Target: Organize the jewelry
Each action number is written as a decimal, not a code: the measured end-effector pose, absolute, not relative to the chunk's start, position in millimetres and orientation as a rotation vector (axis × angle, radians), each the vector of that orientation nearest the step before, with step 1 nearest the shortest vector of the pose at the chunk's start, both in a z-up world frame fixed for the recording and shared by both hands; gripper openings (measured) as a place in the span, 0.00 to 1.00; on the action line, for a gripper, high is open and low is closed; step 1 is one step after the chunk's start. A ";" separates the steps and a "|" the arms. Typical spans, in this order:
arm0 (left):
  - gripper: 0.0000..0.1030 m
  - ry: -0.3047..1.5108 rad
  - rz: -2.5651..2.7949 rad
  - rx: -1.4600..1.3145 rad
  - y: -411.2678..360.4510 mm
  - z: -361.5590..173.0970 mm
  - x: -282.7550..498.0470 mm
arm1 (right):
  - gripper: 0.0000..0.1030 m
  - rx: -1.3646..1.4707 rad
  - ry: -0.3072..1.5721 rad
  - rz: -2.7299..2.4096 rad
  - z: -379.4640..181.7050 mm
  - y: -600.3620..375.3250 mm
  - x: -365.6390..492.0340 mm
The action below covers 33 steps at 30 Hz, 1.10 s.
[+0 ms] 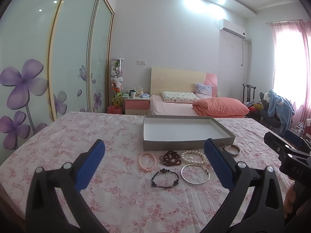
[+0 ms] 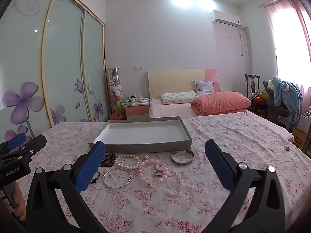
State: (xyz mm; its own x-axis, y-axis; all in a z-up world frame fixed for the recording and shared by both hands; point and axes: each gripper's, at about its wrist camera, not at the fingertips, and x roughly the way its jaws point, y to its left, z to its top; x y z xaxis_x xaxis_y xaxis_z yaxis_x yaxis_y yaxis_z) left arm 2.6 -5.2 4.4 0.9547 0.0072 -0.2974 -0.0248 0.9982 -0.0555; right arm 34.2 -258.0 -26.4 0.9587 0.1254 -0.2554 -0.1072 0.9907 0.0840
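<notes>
"GenRobot.AI" on left hand-held gripper (image 2: 18,155); "MUJI" bag (image 2: 299,138)

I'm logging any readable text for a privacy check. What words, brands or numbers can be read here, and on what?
"GenRobot.AI": on the black body of the left tongs.
"DA5", cut off: on the black body of the right tongs.
"MUJI": on the brown paper bag by the window.
White wall air conditioner: markings too small to read.
</notes>
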 end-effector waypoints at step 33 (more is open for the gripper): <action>0.96 0.304 0.015 -0.057 -2.1 4.0 -1.9 | 0.98 0.072 0.269 0.119 -26.1 -256.2 30.0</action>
State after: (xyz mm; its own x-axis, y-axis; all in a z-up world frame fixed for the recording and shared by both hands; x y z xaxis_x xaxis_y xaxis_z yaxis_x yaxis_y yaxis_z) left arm -1.9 -2.1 4.0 0.9541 0.0059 -0.2994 -0.0229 0.9983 -0.0536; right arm 30.0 -256.2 -26.1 0.9570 0.1269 -0.2608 -0.1077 0.9904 0.0868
